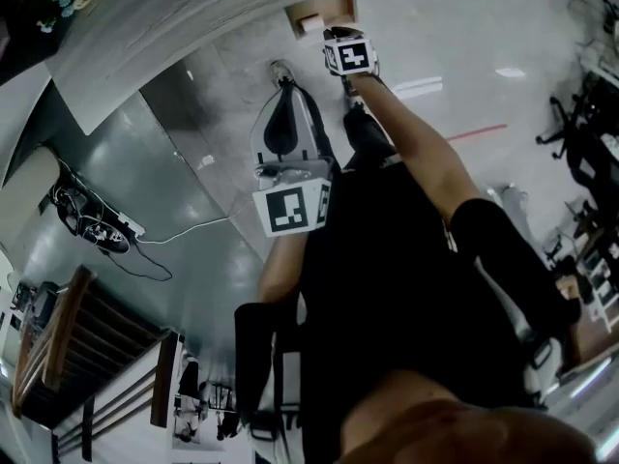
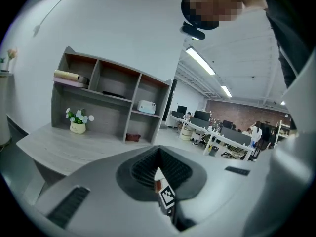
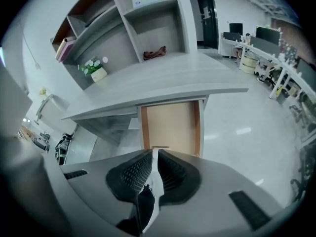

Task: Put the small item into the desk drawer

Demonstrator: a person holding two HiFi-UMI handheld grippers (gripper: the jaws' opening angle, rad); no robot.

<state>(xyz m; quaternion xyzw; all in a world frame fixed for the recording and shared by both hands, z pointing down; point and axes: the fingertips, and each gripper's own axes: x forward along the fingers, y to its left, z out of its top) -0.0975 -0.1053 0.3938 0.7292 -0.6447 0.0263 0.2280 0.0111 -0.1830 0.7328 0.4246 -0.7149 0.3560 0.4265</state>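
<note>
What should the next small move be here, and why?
Probably lower the right gripper and push the drawer shut: it stands open under the desk, what looks like a small white item lies inside, and the fingers look closed and empty.

Grey wood-grain desk (image 3: 163, 80), tan drawer (image 3: 170, 125) (orange-brown sides), pale grey floor (image 3: 247, 132)

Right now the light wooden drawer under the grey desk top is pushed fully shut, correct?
Not shut: the light wooden drawer stands pulled open under the grey desk top. The right gripper view shows it.
</note>
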